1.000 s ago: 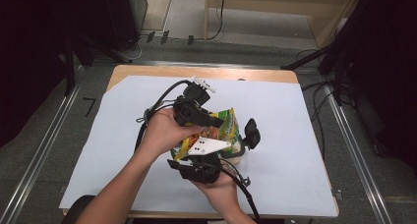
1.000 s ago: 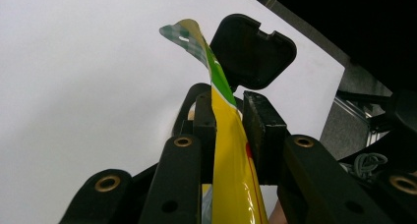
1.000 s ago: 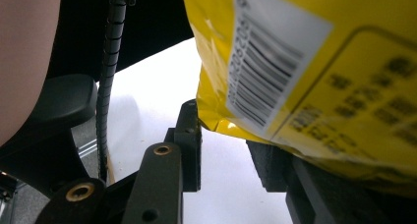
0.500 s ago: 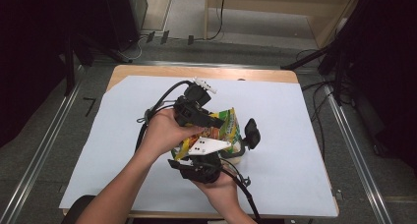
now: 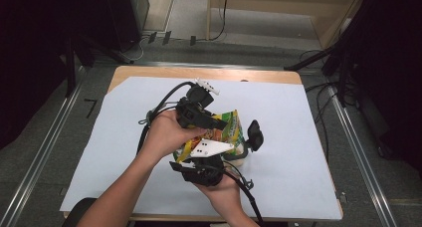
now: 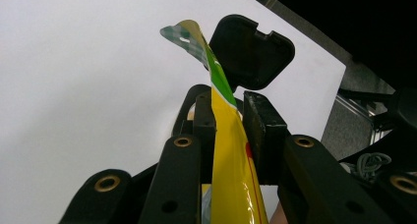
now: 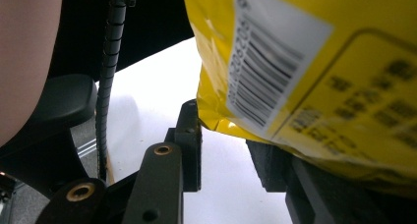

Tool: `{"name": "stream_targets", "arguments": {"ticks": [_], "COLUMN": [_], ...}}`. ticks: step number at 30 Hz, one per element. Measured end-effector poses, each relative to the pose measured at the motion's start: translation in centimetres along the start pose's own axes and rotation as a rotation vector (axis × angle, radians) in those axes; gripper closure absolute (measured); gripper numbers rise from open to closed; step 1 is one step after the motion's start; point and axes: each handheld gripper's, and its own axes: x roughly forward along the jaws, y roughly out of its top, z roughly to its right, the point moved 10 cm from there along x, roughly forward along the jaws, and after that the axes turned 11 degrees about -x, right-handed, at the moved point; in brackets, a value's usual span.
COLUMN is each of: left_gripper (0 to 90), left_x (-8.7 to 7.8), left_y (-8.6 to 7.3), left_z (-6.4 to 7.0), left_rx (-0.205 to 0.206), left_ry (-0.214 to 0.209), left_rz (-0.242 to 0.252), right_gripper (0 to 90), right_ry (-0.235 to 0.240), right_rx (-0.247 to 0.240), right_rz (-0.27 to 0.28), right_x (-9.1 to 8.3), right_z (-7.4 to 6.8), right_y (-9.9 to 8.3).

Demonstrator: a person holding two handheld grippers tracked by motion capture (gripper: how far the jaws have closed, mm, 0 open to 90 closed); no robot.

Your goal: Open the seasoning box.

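A yellow and green snack packet (image 5: 231, 127) is held up over the middle of the table, between the two grippers. My left gripper (image 5: 219, 123) comes at it from the left, and its jaws are pressed on the packet's (image 6: 226, 150) thin edge, left gripper (image 6: 228, 117) shut on it. My right gripper (image 5: 230, 155) reaches up from below. In the right gripper view the packet's barcode side (image 7: 314, 62) hangs over the right jaw. The right gripper (image 7: 226, 138) has its jaws apart, with white table showing between them.
White paper (image 5: 298, 137) covers the wooden table (image 5: 149, 70). A black rounded gripper part (image 5: 255, 135) sticks out just right of the packet, black part (image 6: 251, 52) behind its top. Cables (image 5: 149, 120) trail from both grippers. Dark stands and rails flank the table.
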Motion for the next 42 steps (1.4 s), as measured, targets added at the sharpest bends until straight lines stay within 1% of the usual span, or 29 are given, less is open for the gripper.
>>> {"name": "stream_targets", "arguments": {"ticks": [11,29,30,42], "left_gripper": [76.5,76.4,76.5,76.3], "left_x": [0.1,0.14,0.12,0.13], "left_y": [-0.03,0.0,-0.02,-0.01], "left_z": [0.19,0.18,0.15,0.26], "left_rx": [0.009,0.005,0.006,0.013], "left_ry": [0.002,-0.004,0.003,0.002], "left_rz": [0.003,0.005,0.004,0.009], "right_gripper": [69.1,69.3,69.3,69.4], "right_ry": [-0.005,-0.002,-0.003,-0.006], "right_rx": [-0.003,-0.002,-0.002,-0.005], "right_rz": [-0.002,-0.005,-0.004,-0.004], "right_x": [0.04,0.0,0.0,0.01], "right_z": [0.12,0.05,0.04,0.07], "right_y": [-0.09,-0.06,-0.06,-0.07]}}
